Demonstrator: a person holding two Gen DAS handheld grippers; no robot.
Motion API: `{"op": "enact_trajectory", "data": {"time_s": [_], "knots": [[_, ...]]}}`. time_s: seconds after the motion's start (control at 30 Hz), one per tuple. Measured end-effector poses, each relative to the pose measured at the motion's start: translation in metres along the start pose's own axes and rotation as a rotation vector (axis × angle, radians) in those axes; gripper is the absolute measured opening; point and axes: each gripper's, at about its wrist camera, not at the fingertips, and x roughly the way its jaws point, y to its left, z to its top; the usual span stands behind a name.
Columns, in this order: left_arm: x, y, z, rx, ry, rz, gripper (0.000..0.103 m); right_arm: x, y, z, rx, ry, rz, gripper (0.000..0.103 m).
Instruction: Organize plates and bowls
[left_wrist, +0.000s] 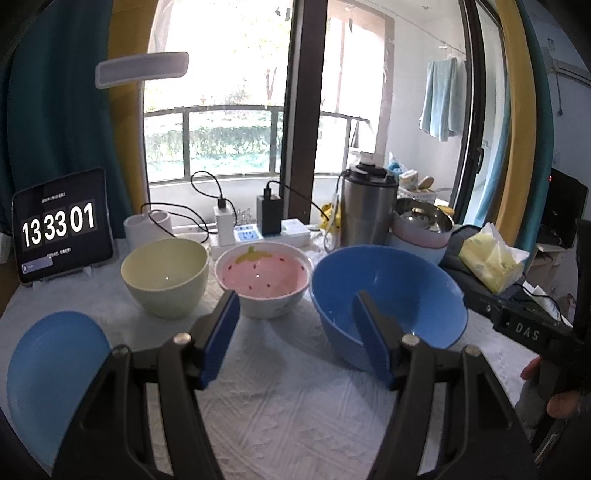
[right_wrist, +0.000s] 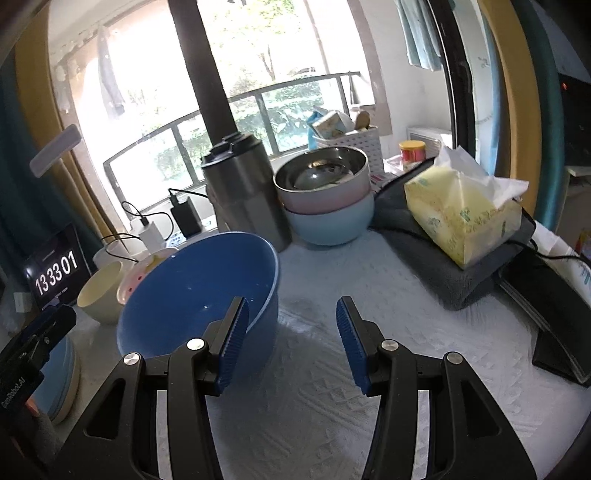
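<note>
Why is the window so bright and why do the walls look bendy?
Left wrist view: daylight washes the window out to white, and the fisheye lens curves the curtains. Right wrist view: the railing bows, and the steel canister looks slightly blurred.

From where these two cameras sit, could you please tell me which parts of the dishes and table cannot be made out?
- Blue plate: left wrist view, near part behind the left gripper; in the right wrist view it seems one of a stack, count unclear.
- Big blue bowl: near wall behind one of the fingers.
- Steel bowl: contents lost in reflections.
- Tablet: small text unreadable.
- Pink strawberry bowl: right wrist view, mostly behind the big blue bowl.
</note>
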Motion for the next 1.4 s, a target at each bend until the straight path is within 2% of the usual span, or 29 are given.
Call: {"op": "enact_trajectory", "data": {"time_s": [0.17, 0.37, 0.6, 0.77, 0.83, 1.0, 1.07, 1.4], "knots": [[0.015, -0.006, -0.003, 0.007, 0.030, -0.008, 0.065, 0.006, -0.003, -0.003, 0.024, 0.015, 0.031, 0.052], [0.038, -0.014, -0.013, 0.027, 0.104, -0.019, 0.065, 0.016, 0.002, -0.005, 0.028, 0.043, 0.045, 0.052], [0.045, -0.011, -0.021, 0.020, 0.120, -0.034, 0.065, 0.029, 0.010, -0.017, -0.003, 0.091, 0.044, 0.052], [0.047, -0.014, -0.023, 0.038, 0.122, -0.045, 0.064, 0.031, 0.011, -0.023, -0.015, 0.100, 0.051, 0.036], [0.048, -0.017, -0.024, 0.054, 0.123, -0.059, 0.056, 0.031, 0.012, -0.024, -0.022, 0.099, 0.051, 0.028], [0.052, -0.025, -0.031, 0.091, 0.154, -0.088, 0.035, 0.029, 0.018, -0.026, -0.037, 0.094, 0.066, 0.024], [0.052, -0.028, -0.033, 0.100, 0.161, -0.099, 0.031, 0.027, 0.022, -0.027, -0.050, 0.085, 0.065, 0.024], [0.044, -0.024, -0.033, 0.097, 0.148, -0.107, 0.030, 0.019, 0.027, -0.028, -0.056, 0.083, 0.073, 0.023]]}}
